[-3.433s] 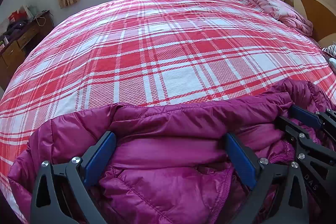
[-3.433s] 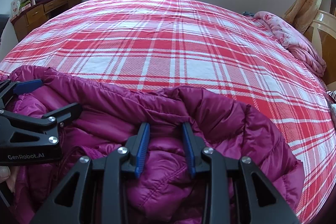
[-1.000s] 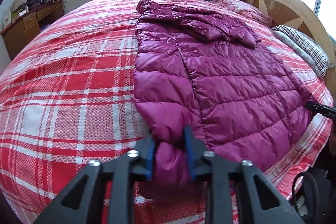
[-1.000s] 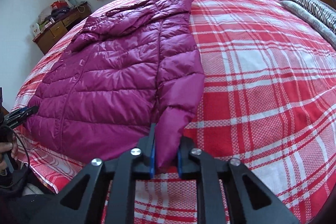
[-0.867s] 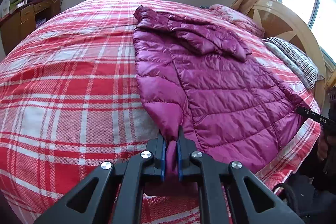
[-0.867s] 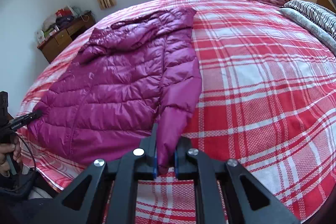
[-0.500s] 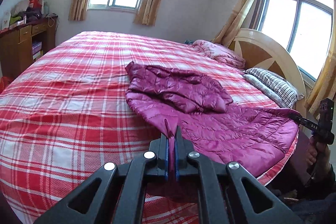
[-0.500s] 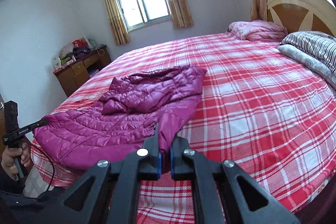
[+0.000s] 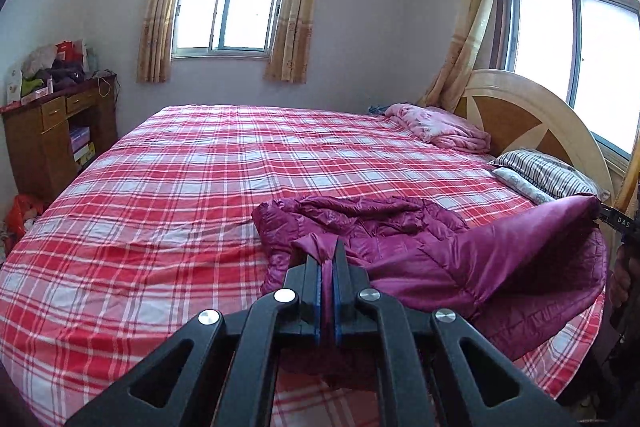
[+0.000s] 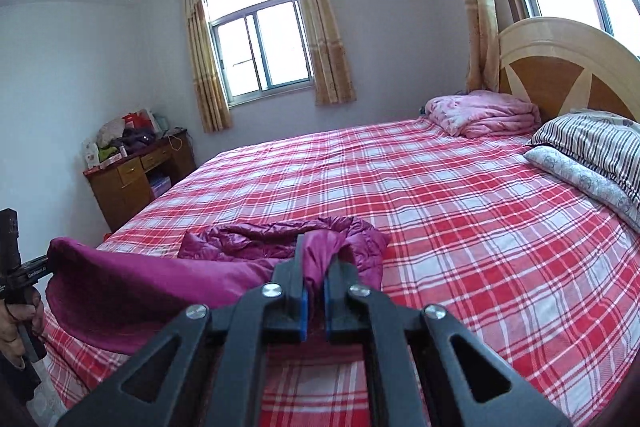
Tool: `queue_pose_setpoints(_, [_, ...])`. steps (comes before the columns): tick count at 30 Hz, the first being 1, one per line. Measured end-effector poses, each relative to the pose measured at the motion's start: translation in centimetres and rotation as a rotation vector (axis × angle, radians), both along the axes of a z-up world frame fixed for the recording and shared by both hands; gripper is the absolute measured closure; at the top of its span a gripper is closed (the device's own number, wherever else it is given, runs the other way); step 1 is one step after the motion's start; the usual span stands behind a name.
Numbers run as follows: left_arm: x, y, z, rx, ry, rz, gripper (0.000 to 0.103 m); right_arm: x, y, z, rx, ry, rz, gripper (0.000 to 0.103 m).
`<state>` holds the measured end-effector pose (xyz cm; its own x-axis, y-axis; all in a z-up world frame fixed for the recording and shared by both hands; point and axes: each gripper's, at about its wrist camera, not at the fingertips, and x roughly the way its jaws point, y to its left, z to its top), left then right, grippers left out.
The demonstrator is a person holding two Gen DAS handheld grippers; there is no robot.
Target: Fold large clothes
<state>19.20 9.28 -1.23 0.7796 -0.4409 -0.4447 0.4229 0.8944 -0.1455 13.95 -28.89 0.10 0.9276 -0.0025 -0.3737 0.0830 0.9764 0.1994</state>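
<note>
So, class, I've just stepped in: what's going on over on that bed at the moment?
A person holds a two-finger gripper in each hand, folding a magenta quilted puffer jacket on the red-and-white plaid bed. The left gripper and the right gripper are each shut on a corner of the jacket's near edge. That edge is lifted off the bed, with the smooth lining showing, while the far part lies bunched on the plaid cover. The fold is not yet laid down.

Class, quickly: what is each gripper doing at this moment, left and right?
Left gripper: closed, holding one corner of the jacket.
Right gripper: closed, holding the other corner of the jacket.
</note>
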Motion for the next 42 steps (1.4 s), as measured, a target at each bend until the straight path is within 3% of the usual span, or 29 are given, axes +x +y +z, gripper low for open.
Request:
queue_pose_setpoints(6, [7.4, -2.2, -1.5, 0.078, 0.004, 0.017, 0.1, 6.5, -1.5, -0.7, -0.027, 0.024, -0.049, 0.096])
queue_pose_setpoints(15, [16.4, -3.9, -6.1, 0.118, 0.089, 0.061, 0.096, 16.0, -4.3, -5.7, -0.022, 0.151, -0.093, 0.096])
queue_pose_setpoints(17, [17.7, -4.5, -6.9, 0.157, 0.118, 0.075, 0.094, 17.8, -4.5, -6.6, -0.031, 0.182, -0.095, 0.096])
queue_pose_setpoints(18, [18.2, -4.7, -7.2, 0.176, 0.126, 0.092, 0.087, 18.5, -4.5, -6.9, -0.034, 0.195, -0.096, 0.096])
queue_pose_setpoints(19, [18.6, -4.7, -7.3, 0.186, 0.123, 0.108, 0.073, 19.2, -4.6, -7.3, -0.043, 0.208, -0.1, 0.096])
queue_pose_setpoints(20, [18.7, -4.6, -7.3, 0.194, 0.11, 0.138, 0.047, 19.8, -4.7, -7.6, -0.052, 0.221, -0.101, 0.096])
queue_pose_setpoints(22, [18.5, -3.6, -6.9, 0.185, 0.071, 0.217, 0.02, 21.2, -4.8, -8.6, -0.065, 0.26, -0.095, 0.096])
queue_pose_setpoints(26, [17.4, -3.9, -6.2, 0.235, 0.011, 0.258, 0.02, 23.7, -4.9, -10.4, -0.081, 0.314, -0.084, 0.096])
queue_pose_setpoints(29, [15.2, -6.6, -5.7, 0.298, -0.074, 0.22, 0.02, 25.2, -5.0, -11.3, -0.077, 0.342, -0.084, 0.095])
queue_pose_setpoints(31, [13.8, -8.4, -5.4, 0.336, -0.14, 0.217, 0.019, 25.9, -5.0, -11.5, -0.09, 0.36, -0.101, 0.082])
queue_pose_setpoints(32, [13.1, -9.3, -5.4, 0.347, -0.163, 0.212, 0.018, 26.1, -5.0, -11.4, -0.092, 0.359, -0.109, 0.067])
queue_pose_setpoints(33, [12.7, -10.1, -5.4, 0.362, -0.177, 0.206, 0.018, 26.0, -5.2, -11.1, -0.09, 0.346, -0.124, 0.045])
queue_pose_setpoints(35, [11.9, -11.9, -5.6, 0.4, -0.209, 0.207, 0.017, 24.9, -5.3, -9.7, -0.078, 0.268, -0.158, 0.018])
queue_pose_setpoints(38, [11.6, -14.1, -6.1, 0.412, -0.221, 0.146, 0.016, 23.4, -4.2, -7.9, -0.074, 0.228, -0.168, 0.017])
queue_pose_setpoints(42, [12.7, -16.7, -7.4, 0.462, -0.219, 0.114, 0.016, 21.7, 0.1, -8.0, -0.036, 0.215, -0.059, 0.017])
